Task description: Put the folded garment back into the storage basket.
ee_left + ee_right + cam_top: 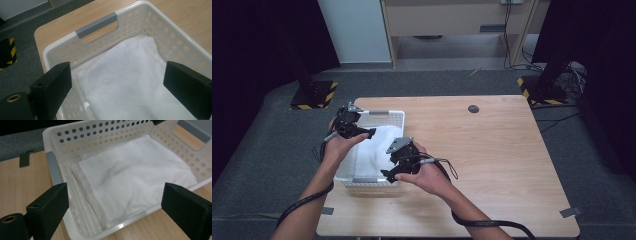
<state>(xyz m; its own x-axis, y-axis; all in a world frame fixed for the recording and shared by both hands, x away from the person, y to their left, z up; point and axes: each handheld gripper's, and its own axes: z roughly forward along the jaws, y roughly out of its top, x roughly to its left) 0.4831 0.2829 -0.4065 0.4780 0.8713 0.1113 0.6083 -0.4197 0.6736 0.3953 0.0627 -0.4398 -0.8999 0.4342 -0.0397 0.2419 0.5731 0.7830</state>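
A white perforated basket (397,118) (160,27) (75,135) with grey handles stands on the left part of the wooden table. A folded white towel (374,145) (125,77) (130,175) lies flat inside it. My left gripper (371,133) (117,82) hovers open over the basket's far left part, with nothing between its jaws. Over the near right rim my right gripper (386,175) (115,205) stands open too, jaws wide apart above the towel's edge and holding nothing.
The wooden table (492,150) stretches bare to the right of the basket, with a round cable grommet (473,108) near its far edge. Dark stands with yellow-black bases (314,95) sit on the floor beyond the table corners.
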